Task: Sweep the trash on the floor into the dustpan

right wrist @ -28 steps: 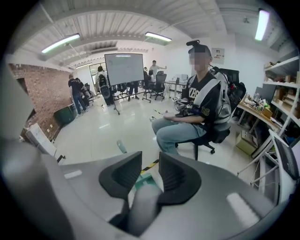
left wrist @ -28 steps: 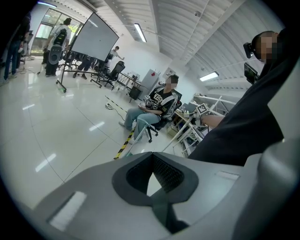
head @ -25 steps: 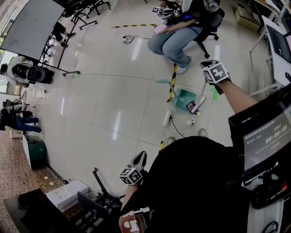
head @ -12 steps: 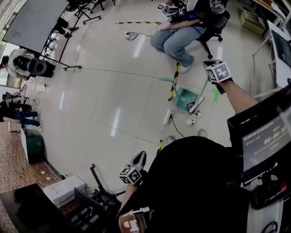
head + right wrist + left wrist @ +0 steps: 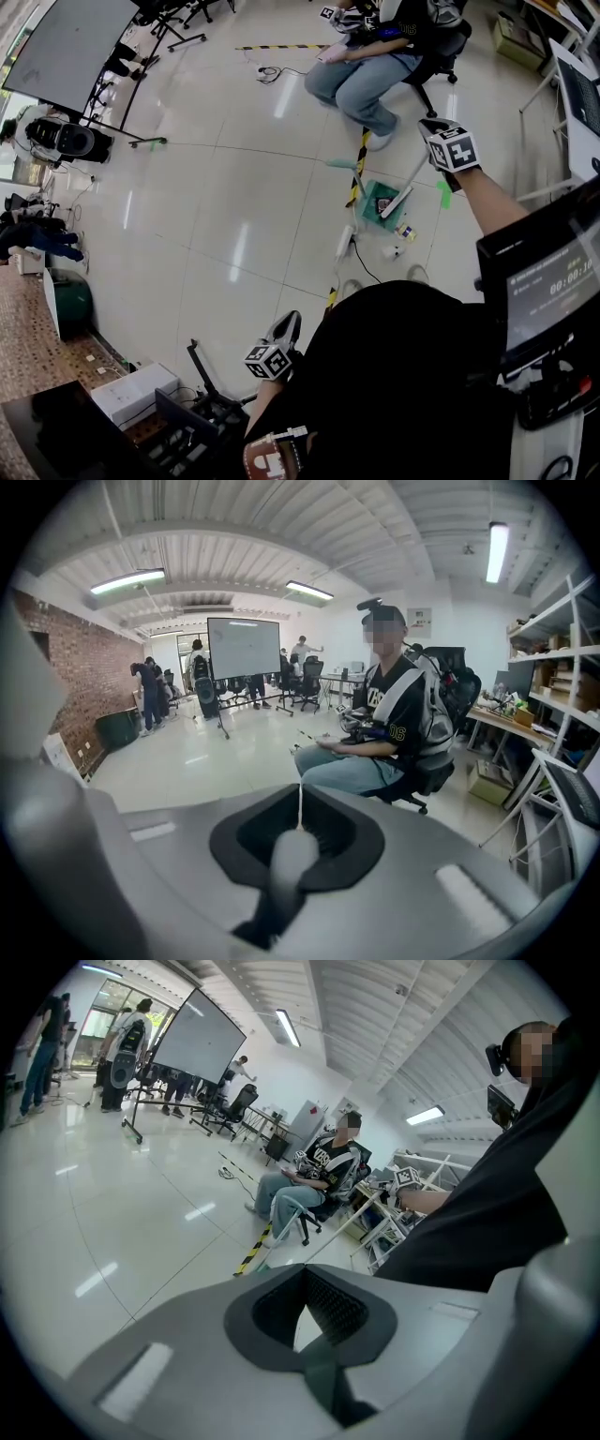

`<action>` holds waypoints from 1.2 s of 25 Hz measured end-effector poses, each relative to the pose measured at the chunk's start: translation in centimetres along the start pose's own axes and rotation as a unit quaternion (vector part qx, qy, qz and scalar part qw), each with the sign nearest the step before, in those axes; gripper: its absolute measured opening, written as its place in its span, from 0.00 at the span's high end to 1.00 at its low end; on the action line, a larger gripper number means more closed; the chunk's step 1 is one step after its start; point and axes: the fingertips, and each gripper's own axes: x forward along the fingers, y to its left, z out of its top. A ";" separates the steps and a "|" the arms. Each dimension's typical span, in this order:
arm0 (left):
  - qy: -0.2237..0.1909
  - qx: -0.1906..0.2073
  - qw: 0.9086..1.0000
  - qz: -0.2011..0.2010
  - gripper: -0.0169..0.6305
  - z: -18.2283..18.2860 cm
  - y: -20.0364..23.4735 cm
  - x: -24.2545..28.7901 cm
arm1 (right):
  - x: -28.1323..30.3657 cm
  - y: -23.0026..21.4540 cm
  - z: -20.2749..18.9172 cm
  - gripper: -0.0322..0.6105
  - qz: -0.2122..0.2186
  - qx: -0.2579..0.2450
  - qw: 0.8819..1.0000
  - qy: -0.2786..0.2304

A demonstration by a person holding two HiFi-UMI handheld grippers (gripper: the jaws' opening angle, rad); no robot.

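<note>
Right gripper (image 5: 425,126) clamped on a slim white broom handle (image 5: 405,184) above a square teal plastic dustpan (image 5: 373,199); left gripper (image 5: 289,327) jaws together. Glossy pale tiled floor (image 5: 216,206).

Green dustpan (image 5: 378,199), trash (image 5: 405,231) apparently beside

A seated person (image 5: 361,80) in jeans occupies a black office chair (image 5: 436,56) on the pale tiled floor (image 5: 216,206). A yellow-and-black tape strip (image 5: 356,169) runs from just beside that person's feet toward the camera. A second strip (image 5: 277,47) and a loose cable (image 5: 267,73) lie near the person, at picture left. Well apart from the person, further left, stand a dark projection screen (image 5: 70,47), a loudspeaker (image 5: 73,141) and a green bin (image 5: 73,305).
</note>
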 end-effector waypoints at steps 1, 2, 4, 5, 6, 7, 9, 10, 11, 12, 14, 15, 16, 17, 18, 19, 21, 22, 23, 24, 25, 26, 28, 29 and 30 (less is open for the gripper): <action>0.000 0.001 1.000 -0.001 0.98 0.0 0.0 0.2 | -0.2 -0.1 0.0 0.94 0.001 0.002 1.000 -0.003; 0.001 0.003 1.000 -0.003 0.98 0.0 0.0 0.4 | -0.3 -0.2 0.0 0.94 0.002 0.003 1.000 -0.005; -0.001 0.005 1.000 -0.007 0.98 0.2 0.0 0.7 | -0.9 -0.2 -0.1 0.94 0.006 0.005 1.000 -0.006; -0.003 0.006 1.000 -0.011 0.98 0.4 -0.1 0.8 | -1.3 -0.2 0.0 0.94 0.007 0.007 1.000 -0.006; -0.005 0.007 1.000 -0.015 0.98 0.7 -0.2 1.0 | -1.9 -0.2 0.0 0.94 0.008 0.009 1.000 -0.006; -0.006 0.008 1.000 -0.020 0.98 1.0 -0.2 1.3 | -2.5 -0.2 0.1 0.94 0.008 0.011 1.000 -0.006; -0.007 0.010 0.999 -0.030 0.98 1.3 -0.2 1.7 | -3.8 -0.3 -0.2 0.94 0.007 0.016 1.000 -0.002; -0.006 0.011 0.999 -0.035 0.98 1.5 -0.2 2.1 | -4.5 -0.4 -0.4 0.94 0.006 0.019 1.000 0.001; -0.004 0.014 0.999 -0.041 0.98 1.6 -0.1 2.4 | -5.2 -0.5 -0.8 0.94 0.004 0.021 1.000 0.004; -0.001 0.018 0.999 -0.049 0.98 1.7 0.0 2.7 | -6.1 -0.5 -1.3 0.94 0.000 0.024 1.000 0.008; 0.008 0.031 0.997 -0.069 0.98 2.1 0.7 2.8 | -8.7 0.3 -2.3 0.94 -0.015 0.031 0.999 0.014; 0.014 0.039 0.996 -0.082 0.98 2.5 1.3 2.7 | -10.3 1.1 -2.8 0.94 -0.026 0.035 0.999 0.015; 0.021 0.048 0.994 -0.097 0.98 2.8 1.9 2.6 | -12.0 1.9 -3.4 0.94 -0.039 0.041 0.998 0.017; 0.029 0.056 0.991 -0.114 0.98 3.1 2.4 2.7 | -13.6 2.6 -4.1 0.94 -0.052 0.047 0.997 0.017; 0.038 0.065 0.989 -0.131 0.98 3.3 2.6 3.2 | -15.2 2.9 -5.0 0.94 -0.066 0.054 0.996 0.018; 0.048 0.073 0.985 -0.148 0.98 3.3 2.6 4.0 | -16.6 2.8 -6.0 0.94 -0.080 0.062 0.995 0.018; 0.071 0.092 0.977 -0.177 0.98 2.9 2.1 5.9 | -19.5 1.9 -8.0 0.94 -0.107 0.079 0.991 0.018; 0.083 0.103 0.973 -0.189 0.98 2.7 1.8 6.8 | -21.0 1.5 -9.0 0.94 -0.121 0.088 0.989 0.018; 0.093 0.114 0.969 -0.199 0.98 2.5 1.5 7.3 | -22.5 1.3 -10.0 0.94 -0.133 0.096 0.986 0.018; 0.101 0.123 0.965 -0.208 0.98 2.5 1.1 7.7 | -24.2 1.4 -11.0 0.94 -0.144 0.104 0.984 0.019; 0.106 0.131 0.962 -0.217 0.98 2.5 0.6 7.8 | -25.8 1.5 -12.0 0.94 -0.153 0.111 0.982 0.020; 0.107 0.136 0.959 -0.225 0.98 2.5 -0.2 8.0 | -27.5 1.6 -13.1 0.94 -0.162 0.117 0.980 0.022; 0.105 0.144 0.954 -0.241 0.98 2.1 -2.3 8.1 | -30.6 1.7 -15.7 0.94 -0.176 0.127 0.976 0.025; 0.103 0.149 0.952 -0.248 0.98 1.6 -3.4 7.9 | -32.1 1.9 -17.1 0.94 -0.180 0.131 0.975 0.026; 0.102 0.155 0.949 -0.253 0.98 1.0 -4.6 7.5 | -33.5 2.1 -18.4 0.94 -0.182 0.132 0.974 0.027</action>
